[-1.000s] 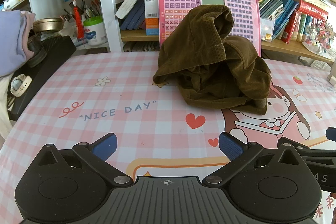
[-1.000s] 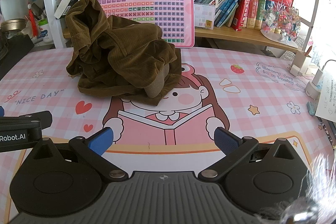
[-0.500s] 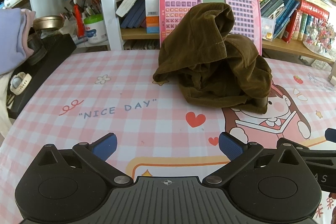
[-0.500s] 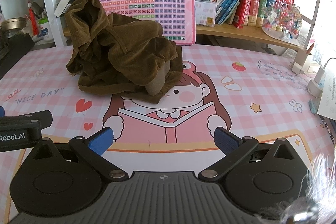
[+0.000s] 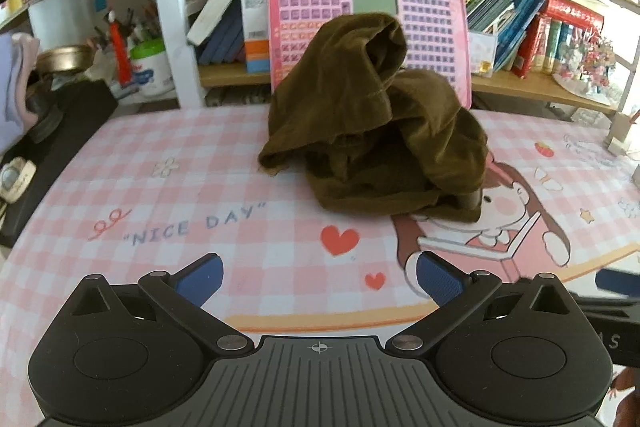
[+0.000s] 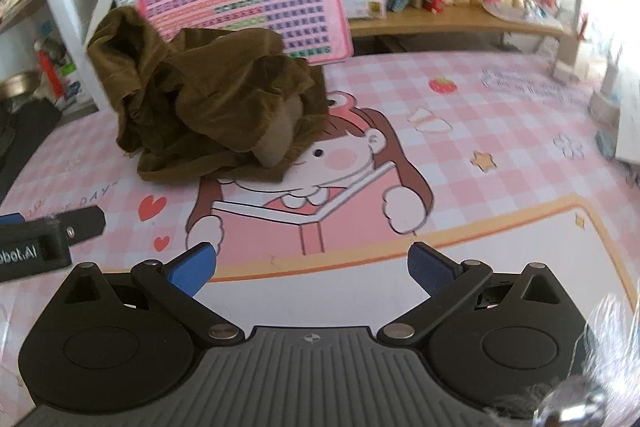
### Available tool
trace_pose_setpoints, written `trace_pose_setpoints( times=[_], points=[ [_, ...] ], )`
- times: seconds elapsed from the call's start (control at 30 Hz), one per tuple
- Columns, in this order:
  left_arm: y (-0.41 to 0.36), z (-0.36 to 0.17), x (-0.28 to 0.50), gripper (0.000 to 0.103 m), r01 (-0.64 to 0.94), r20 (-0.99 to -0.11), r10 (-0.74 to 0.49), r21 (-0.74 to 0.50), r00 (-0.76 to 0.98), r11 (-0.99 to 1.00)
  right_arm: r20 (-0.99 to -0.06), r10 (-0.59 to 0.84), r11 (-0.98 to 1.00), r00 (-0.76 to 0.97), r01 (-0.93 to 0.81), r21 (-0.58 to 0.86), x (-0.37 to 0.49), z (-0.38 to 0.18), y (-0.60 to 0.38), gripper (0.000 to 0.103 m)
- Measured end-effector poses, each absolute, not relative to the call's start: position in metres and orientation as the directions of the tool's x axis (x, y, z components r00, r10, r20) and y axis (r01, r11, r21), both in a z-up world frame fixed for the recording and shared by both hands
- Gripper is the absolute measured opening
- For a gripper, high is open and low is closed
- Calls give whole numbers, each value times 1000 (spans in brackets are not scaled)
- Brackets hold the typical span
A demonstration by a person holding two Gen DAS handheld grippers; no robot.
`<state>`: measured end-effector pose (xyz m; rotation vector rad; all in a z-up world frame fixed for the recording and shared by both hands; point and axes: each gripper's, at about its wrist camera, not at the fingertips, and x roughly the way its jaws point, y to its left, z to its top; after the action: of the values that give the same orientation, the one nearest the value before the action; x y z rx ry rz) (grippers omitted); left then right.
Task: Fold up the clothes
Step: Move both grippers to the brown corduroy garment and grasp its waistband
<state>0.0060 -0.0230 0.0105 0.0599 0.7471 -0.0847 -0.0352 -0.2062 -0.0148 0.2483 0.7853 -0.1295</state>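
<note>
A: I see a table with a pink checked mat (image 5: 224, 155), and shelves full of books behind it. A big pink toy keyboard (image 5: 432, 27) leans on the shelf.

B: Where are the clothes?

A: One brown piece of clothing (image 5: 372, 131) sits in a lumpy heap in the middle of the mat. Its top leans up in front of the pink toy keyboard. I can't tell if they touch.

B: What could go wrong?

A: I think I could grab the wrong bit. The heap is all bunched up, so I can't see a hem or a corner. If I pinch a thick fold, the whole lump may lift and stay tangled. If I pull toward the back, I might knock the keyboard over.

B: And your grippers?

A: The left gripper (image 5: 318, 273) is wide open and holds nothing. The right gripper (image 6: 312, 267) is wide open and empty too. The heap is in front of both, well apart from the blue fingertips (image 5: 436, 281). For the right one it lies ahead and off to the left. That view is a bit blurry.
</note>
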Motion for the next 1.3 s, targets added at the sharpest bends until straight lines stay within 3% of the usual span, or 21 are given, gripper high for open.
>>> trace_pose_setpoints(
  times=[0.2,0.47,0.63,0.83,1.07,1.23,1.3],
  points=[
    [-43,17,26,103,138,-635,-71,57,769,989,-690,86,901,719,239,361,-45,-21,-238,103],
    [-80,12,56,103,175,-612,-85,89,786,981,-656,226,836,720,202,510,-54,-25,-263,103],
    [-93,3,72,103,154,-619,-50,116,784,981,-707,219,813,673,275,514,-55,-31,-280,103],
    [-96,-2,78,103,137,-627,-31,122,778,983,-704,219,816,675,268,511,-62,-33,-294,103],
    [-92,-6,89,102,108,-653,-69,19,754,994,-693,199,810,693,282,514,-67,-31,-300,103],
    [-93,-7,107,87,56,-660,-106,-96,744,994,-680,223,791,699,278,546,-69,-30,-306,100],
    [-93,-8,118,72,31,-671,-135,-164,729,986,-659,276,753,700,269,601,-69,-31,-308,100]
  ],
)
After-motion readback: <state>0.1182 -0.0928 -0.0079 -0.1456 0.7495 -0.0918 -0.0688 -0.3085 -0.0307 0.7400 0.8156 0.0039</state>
